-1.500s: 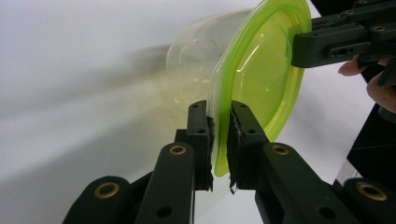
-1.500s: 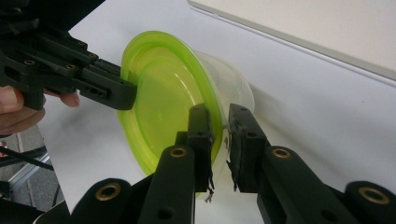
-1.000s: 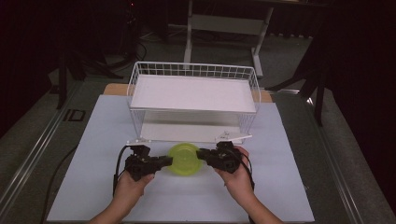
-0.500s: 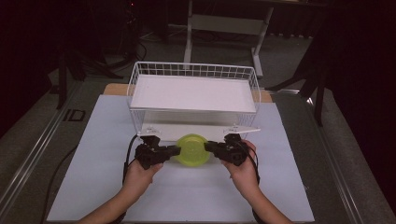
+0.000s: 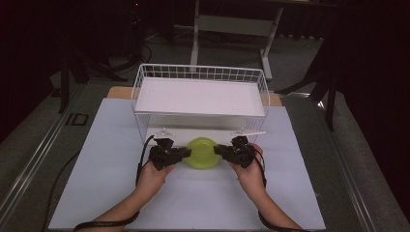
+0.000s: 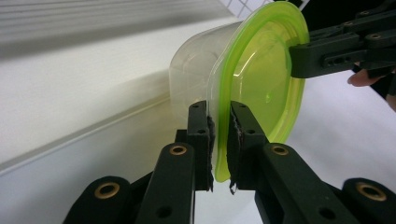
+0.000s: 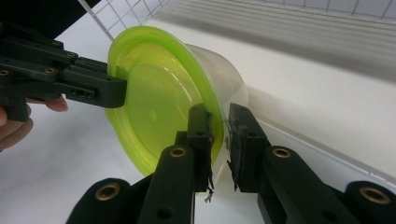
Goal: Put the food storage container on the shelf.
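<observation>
Both grippers hold one container (image 5: 202, 152) betw. them, low over the white mat (image 5: 106, 159), right in front of the wire basket (image 5: 145, 77). It's a clear plastic tub w/ a lime-green lid, and in the high view it sits just before the basket's near wall, about centred on it. Left gripper (image 5: 181, 153) comes in from the left, w/ its jaws narrowed down onto the lid's rim; in the left gripper view the pads (image 6: 236, 140) pinch the green edge, one on each face, w/ the container (image 6: 252, 79) turned so the lid's flat top faces right and the clear tub points left toward the basket's pale shelf. Right gripper (image 5: 218, 151) does the same from the opposite side: jaws narrow, clamped on the rim; in the right gripper view the pads (image 7: 201, 135) press the lid edge where it meets the clear tub wall, w/ the container (image 7: 163, 98) lying on its side to that camera. Each gripper view also shows the other gripper biting the far rim (left gripper (image 7: 116, 92) at upper left, right gripper (image 6: 295, 58) at upper right, w/ fingertips behind). Whether the tub's base touches the mat I can't tell. Person's hands grip both tools from below and the forearms enter at the bottom edge.
</observation>
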Demonstrator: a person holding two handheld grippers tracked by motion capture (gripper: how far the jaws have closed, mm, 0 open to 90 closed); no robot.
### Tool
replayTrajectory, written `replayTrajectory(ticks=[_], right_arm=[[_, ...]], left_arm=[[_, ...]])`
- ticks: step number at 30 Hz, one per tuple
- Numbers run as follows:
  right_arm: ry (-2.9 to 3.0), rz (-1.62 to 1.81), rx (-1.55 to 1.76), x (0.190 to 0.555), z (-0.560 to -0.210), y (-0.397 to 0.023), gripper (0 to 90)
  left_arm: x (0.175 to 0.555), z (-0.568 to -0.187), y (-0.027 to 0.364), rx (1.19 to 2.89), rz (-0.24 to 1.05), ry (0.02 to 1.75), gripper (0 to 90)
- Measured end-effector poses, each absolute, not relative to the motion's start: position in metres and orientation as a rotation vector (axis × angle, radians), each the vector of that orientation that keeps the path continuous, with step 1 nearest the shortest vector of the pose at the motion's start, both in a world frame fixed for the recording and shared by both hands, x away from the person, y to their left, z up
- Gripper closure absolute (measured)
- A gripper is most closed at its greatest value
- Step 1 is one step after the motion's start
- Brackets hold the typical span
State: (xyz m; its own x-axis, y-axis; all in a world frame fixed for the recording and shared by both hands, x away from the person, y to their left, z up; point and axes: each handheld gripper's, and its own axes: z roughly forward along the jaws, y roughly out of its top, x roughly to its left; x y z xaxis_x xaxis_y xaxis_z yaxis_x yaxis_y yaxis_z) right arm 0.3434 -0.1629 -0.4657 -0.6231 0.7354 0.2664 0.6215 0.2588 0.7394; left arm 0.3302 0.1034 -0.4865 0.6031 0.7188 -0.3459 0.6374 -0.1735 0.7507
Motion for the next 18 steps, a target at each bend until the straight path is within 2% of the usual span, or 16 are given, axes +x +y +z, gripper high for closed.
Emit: replayTrajectory(ticks=[18], right_arm=[[2.356,1.256,1.298,0.366,-0.481,-0.158,79.4]], left_arm=[[0.355,-0.5,0.099,1.897,0.129,1.127,81.2]])
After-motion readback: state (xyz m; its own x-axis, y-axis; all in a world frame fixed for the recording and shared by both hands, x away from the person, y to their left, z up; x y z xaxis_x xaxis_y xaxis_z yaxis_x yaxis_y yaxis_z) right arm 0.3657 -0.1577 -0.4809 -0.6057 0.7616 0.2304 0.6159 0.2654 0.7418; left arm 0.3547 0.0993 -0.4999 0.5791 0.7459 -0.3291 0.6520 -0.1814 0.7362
